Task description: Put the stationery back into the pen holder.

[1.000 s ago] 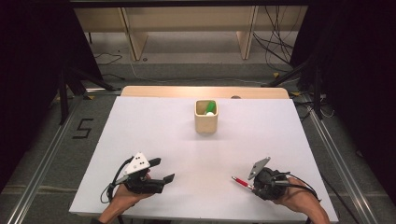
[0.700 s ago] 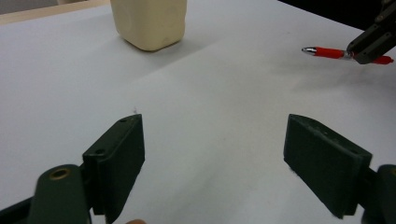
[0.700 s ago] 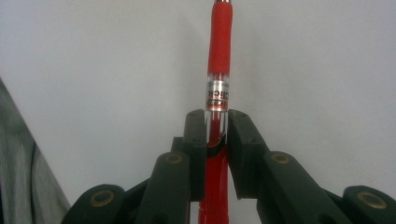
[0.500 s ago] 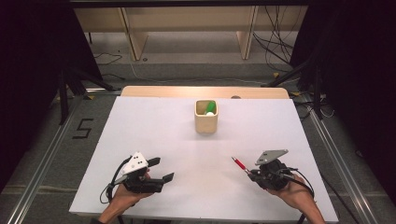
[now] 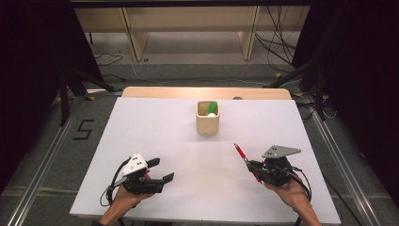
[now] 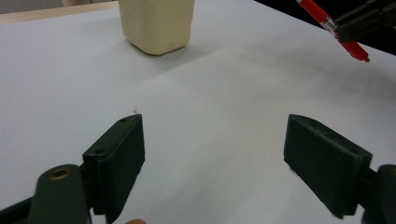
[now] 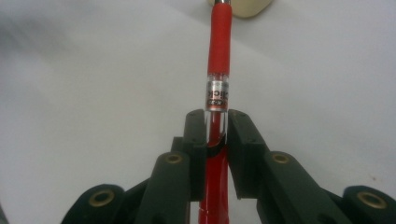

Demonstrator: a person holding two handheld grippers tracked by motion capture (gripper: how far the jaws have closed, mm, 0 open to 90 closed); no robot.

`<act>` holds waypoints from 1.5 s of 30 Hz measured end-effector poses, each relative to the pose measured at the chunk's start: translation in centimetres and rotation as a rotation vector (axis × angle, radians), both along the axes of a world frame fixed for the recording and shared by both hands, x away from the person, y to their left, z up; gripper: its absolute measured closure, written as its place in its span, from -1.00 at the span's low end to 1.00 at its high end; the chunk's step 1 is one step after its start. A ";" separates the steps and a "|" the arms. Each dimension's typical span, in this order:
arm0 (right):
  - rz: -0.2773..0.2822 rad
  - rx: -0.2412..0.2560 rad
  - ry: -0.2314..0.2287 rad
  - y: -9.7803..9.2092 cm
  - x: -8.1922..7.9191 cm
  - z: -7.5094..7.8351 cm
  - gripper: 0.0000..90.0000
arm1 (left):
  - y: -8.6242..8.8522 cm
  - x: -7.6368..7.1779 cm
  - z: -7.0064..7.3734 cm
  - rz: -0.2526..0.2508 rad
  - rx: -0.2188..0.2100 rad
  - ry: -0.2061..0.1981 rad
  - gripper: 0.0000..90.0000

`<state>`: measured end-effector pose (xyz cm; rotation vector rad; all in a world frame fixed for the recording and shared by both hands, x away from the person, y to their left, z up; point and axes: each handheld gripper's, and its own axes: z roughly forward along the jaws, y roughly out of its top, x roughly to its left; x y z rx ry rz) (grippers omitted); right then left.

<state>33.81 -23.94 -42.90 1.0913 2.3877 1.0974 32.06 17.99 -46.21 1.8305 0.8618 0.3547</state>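
Note:
My right gripper (image 5: pixel 254 167) is shut on a red pen (image 5: pixel 243 154) at the table's front right; the pen sticks out past the jaws toward the cup. In the right gripper view the red pen (image 7: pixel 219 56) runs straight up between the two black jaws of the right gripper (image 7: pixel 216 122). A cream cup (image 5: pixel 207 117) stands at the back middle with a green marker (image 5: pixel 211 107) and a white thing inside. At the front left, the left gripper (image 5: pixel 161 170) is open and holds nothing. The left gripper (image 6: pixel 212 163) faces the cup (image 6: pixel 156 23) and the red pen (image 6: pixel 334 28).
The white table top (image 5: pixel 155 127) has a wooden strip (image 5: pixel 141 92) along its far edge. Wooden shelving and cables lie on the floor behind the table. A "5" mark (image 5: pixel 83 130) is taped on the floor at left.
The right gripper has lifted and turned with the red pen, moving forward and slightly right; the pen now points toward the cup. The left gripper has stayed put, still open.

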 end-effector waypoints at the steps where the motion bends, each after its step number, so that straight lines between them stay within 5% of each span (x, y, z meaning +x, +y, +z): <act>1: -0.004 0.015 -0.007 0.0 0.1 0.1 0.75 | 0.0 0.0 0.0 0.002 -0.005 0.003 -0.56; 16: -0.078 0.246 -0.063 1.8 3.0 1.4 0.75 | 0.2 -0.2 0.2 0.009 -0.013 -0.011 -0.55; 45: -0.136 0.380 -0.121 7.1 9.5 4.6 0.75 | 1.1 -0.7 0.0 0.025 -0.001 -0.012 -0.55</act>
